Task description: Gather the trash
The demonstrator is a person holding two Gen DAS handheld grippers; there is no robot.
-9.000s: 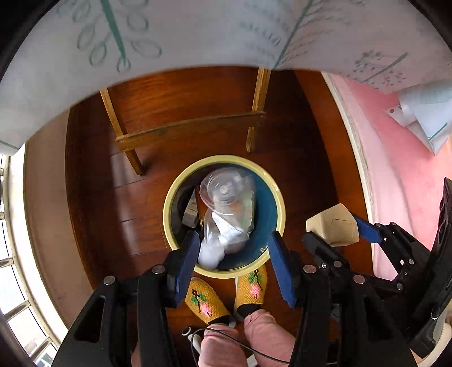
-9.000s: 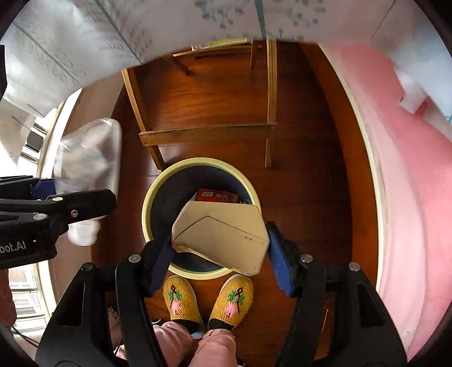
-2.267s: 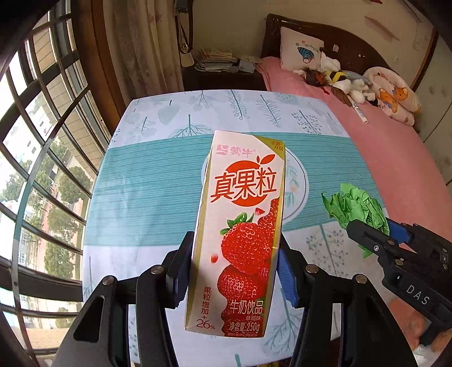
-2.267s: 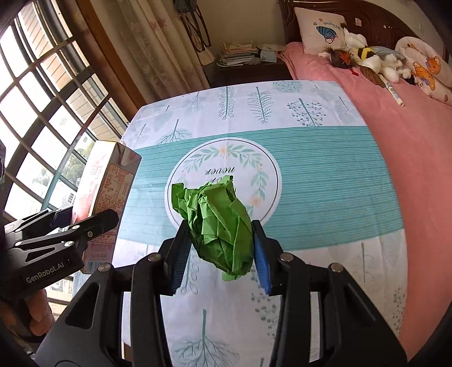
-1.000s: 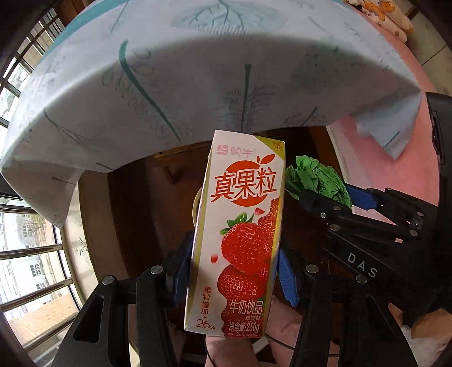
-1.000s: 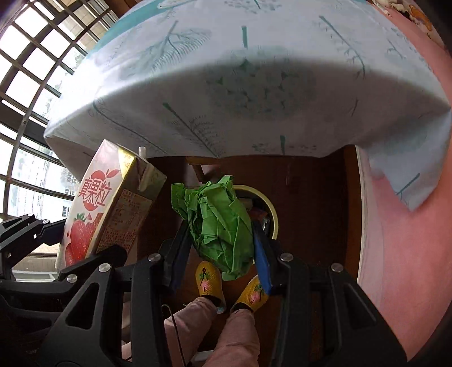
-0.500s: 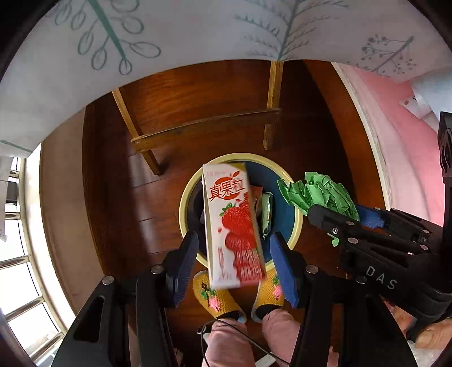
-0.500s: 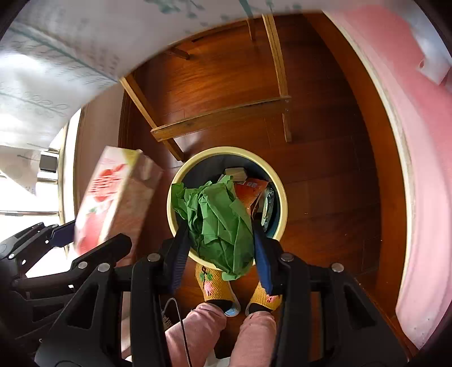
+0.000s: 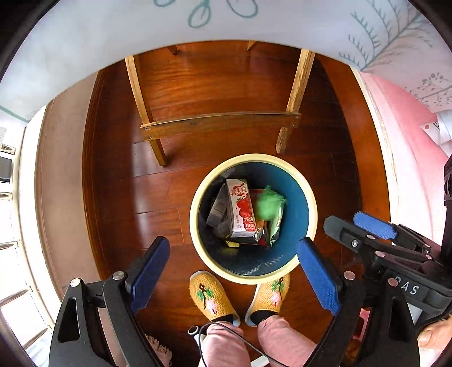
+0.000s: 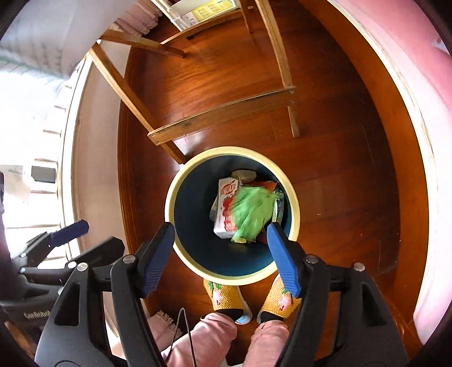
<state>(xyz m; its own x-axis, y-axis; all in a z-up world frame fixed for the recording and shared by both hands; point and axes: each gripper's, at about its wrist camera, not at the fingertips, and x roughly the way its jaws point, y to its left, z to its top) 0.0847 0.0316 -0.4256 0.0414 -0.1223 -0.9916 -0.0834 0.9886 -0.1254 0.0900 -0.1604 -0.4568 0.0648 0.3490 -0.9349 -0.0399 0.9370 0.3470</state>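
Place: a bedroom in a home is showing here.
Floor: polished wooden boards [image 9: 226,84] are running under everything.
Bed: a pink bedspread [image 9: 409,158] is hanging at the right.
Table: a leaf-printed cloth [image 9: 254,19] is draping over wooden legs [image 9: 295,93] at the far side.
Bin: a cream-rimmed waste bin [image 9: 309,194] is standing near knitted slippers [image 9: 210,296] (house footwear).
Window: barred panes [image 9: 17,248] are glowing at the left.

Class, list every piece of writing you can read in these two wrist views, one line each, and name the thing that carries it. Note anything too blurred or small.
"DAS", first letter partly cut off: black body of the right gripper, seen from the left wrist.
"GenRobot", end cut off: black body of the left gripper, seen from the right wrist.
"真果粒": strawberry milk carton in the yellow-rimmed blue bin.
"26%": the same carton, low on its front.
Other carton print: too small.
Yellow labels on the white box: blurred.
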